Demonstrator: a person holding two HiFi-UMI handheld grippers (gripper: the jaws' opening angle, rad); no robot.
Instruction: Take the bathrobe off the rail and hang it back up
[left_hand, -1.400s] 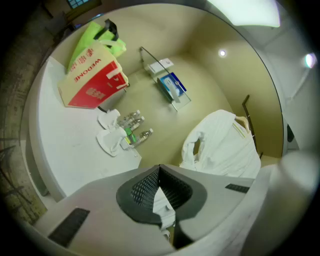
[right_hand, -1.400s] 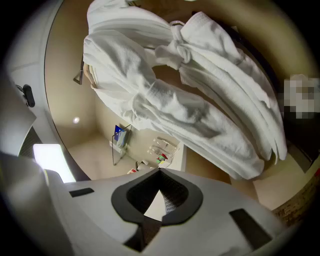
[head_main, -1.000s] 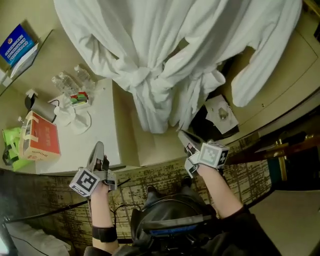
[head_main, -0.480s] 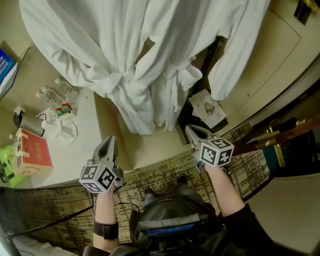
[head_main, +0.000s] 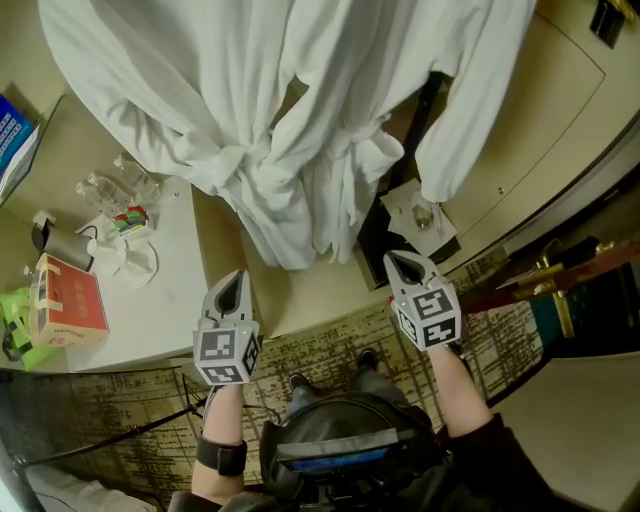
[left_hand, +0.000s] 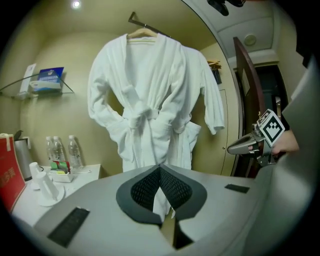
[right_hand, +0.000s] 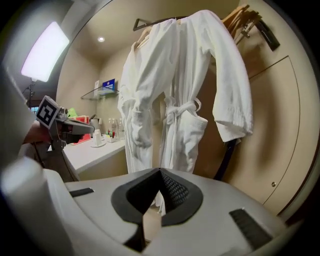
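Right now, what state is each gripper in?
Left gripper: shut, holding nothing.
Right gripper: shut, holding nothing.

White bathrobe (head_main: 290, 110), red box (head_main: 68, 300), brown-patterned carpet (head_main: 330, 350).

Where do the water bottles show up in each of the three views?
Head view: water bottles at left, on the white counter.
Left gripper view: lower left, on the counter.
Right gripper view: small, left of centre.
Shared landmark: the hanging white bathrobes, right of the bottles.
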